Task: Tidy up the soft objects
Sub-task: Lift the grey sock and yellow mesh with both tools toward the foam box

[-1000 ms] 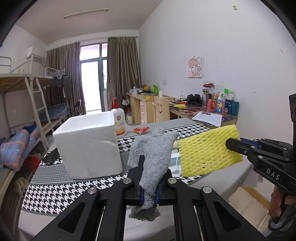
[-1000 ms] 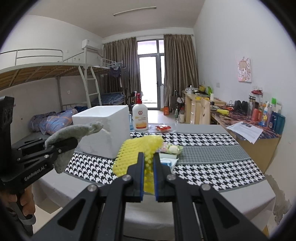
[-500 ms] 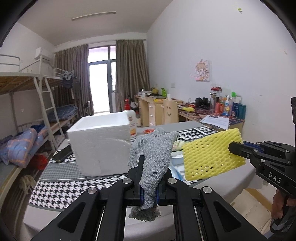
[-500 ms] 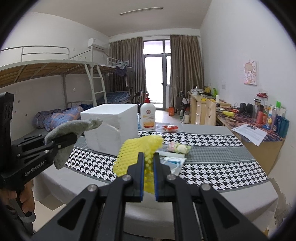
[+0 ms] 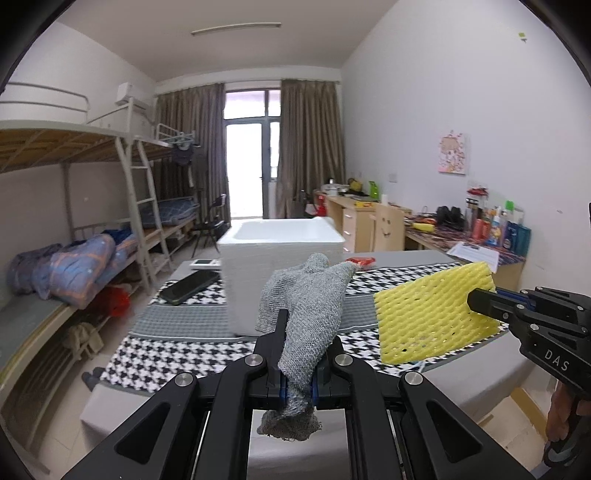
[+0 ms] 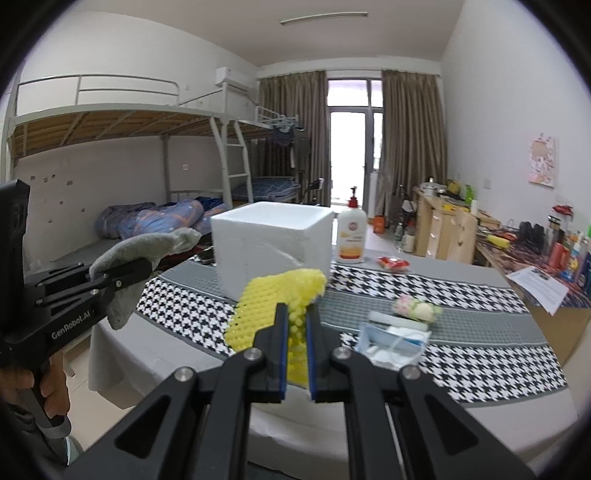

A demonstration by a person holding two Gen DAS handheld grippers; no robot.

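**Both soft items held short of the box**

Checkered table (image 5: 207,354) carries white foam box (image 5: 280,258) at centre frame. Left gripper (image 5: 298,369) clenches grey cloth (image 5: 310,314); right gripper (image 6: 295,343) clenches yellow foam net (image 6: 273,302). Recommend clearing the rim before releasing.

Lighting: even, soft daylight from the balcony door (image 5: 248,168), blown out white. Ceiling lamp (image 6: 324,17) unlit. Shadows faint. Distortion: strong fisheye bending, black vignette at corners. Blur: slight motion smear on the foam box (image 5: 280,258).

Grey cloth (image 5: 310,306), yellow foam net (image 5: 432,310), houndstooth tablecloth (image 6: 461,291).
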